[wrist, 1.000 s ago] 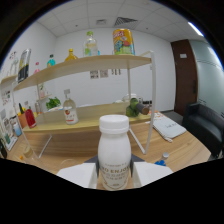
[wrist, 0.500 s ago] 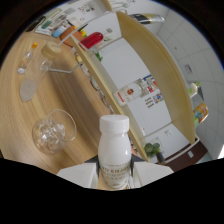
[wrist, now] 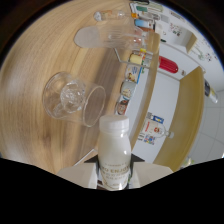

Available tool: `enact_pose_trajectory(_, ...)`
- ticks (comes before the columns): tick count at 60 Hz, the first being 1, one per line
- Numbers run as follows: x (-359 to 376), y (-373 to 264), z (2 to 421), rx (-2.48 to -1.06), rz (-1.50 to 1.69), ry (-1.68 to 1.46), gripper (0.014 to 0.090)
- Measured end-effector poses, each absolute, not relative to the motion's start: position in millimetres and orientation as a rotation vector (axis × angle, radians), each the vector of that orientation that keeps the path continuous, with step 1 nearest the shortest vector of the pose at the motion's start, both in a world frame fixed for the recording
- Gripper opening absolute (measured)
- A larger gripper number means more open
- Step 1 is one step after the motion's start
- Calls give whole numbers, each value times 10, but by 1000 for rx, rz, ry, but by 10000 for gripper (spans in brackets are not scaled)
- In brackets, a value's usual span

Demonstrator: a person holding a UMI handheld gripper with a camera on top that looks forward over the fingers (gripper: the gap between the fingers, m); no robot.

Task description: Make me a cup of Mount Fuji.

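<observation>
The gripper [wrist: 116, 175] is clamped on a white milk bottle [wrist: 115, 150], its cap pointing toward a clear glass cup [wrist: 75, 102] just ahead on the wooden counter [wrist: 40, 55]. The view is rolled, so the bottle appears to be tipping for a pour. To do it well, I would bring the neck right over the cup's rim and tilt slowly. The bottle is smooth, opaque plastic with a label; the cup is thin-walled and transparent, with ice-like lumps inside. A clear plastic scoop-like container [wrist: 107, 36] lies beyond it.
</observation>
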State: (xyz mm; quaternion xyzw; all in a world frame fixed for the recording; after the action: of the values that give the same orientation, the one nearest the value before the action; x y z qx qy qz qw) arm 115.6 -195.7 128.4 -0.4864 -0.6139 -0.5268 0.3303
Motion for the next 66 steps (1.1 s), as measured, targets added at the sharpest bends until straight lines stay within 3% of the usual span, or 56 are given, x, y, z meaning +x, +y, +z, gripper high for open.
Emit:
enact_pose_trajectory(10, 1090, -1906, 1348, -1174, -1441, -1660, 486)
enact_pose_trajectory(20, 1092, -1908, 1381, -1205, -1395, -1630, 484)
enact_pose_trajectory(30, 1133, -1985, 1610, -1362, -1177, -1387, 482)
enact_pose_trajectory(44, 1164, -2151, 2061, -1585, -582, -719, 490)
enact_pose_trajectory(54, 1295, -2128, 1667, -1758, -199, -282, 490)
enact_pose_trajectory(66, 1339, -2052, 948, -1892, -28, -125, 489)
